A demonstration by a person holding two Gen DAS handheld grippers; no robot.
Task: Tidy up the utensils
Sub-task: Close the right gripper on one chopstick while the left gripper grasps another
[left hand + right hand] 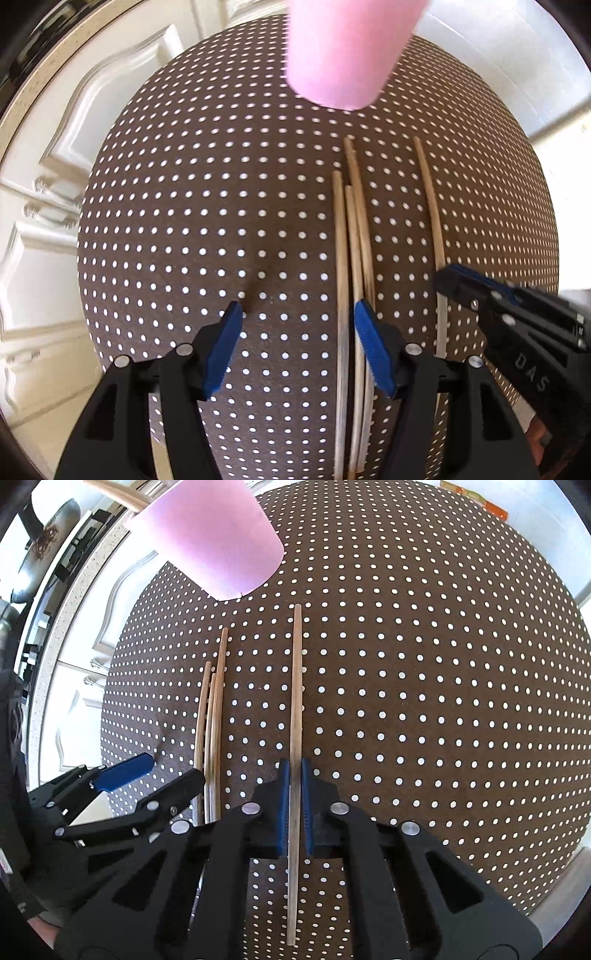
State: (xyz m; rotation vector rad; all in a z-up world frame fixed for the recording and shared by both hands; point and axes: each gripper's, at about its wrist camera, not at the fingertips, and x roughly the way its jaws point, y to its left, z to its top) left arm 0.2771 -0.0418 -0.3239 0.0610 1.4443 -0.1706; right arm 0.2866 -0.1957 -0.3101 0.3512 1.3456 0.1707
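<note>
Several wooden chopsticks lie lengthwise on a brown polka-dot cloth (184,221). A bundle of three (351,236) lies by my left gripper's right finger; the bundle also shows in the right wrist view (211,723). My left gripper (297,314) is open and empty just left of the bundle. A single chopstick (296,709) lies apart to the right; it also shows in the left wrist view (432,206). My right gripper (294,775) is shut on this single chopstick. A pink cup (214,539) stands at the far end of the cloth; it also shows in the left wrist view (343,51).
White cabinet doors (55,184) lie beyond the cloth's left edge. A countertop with dark appliances (40,554) runs at far left. A wooden handle (118,494) sticks out of the cup. The cloth (443,701) stretches to the right.
</note>
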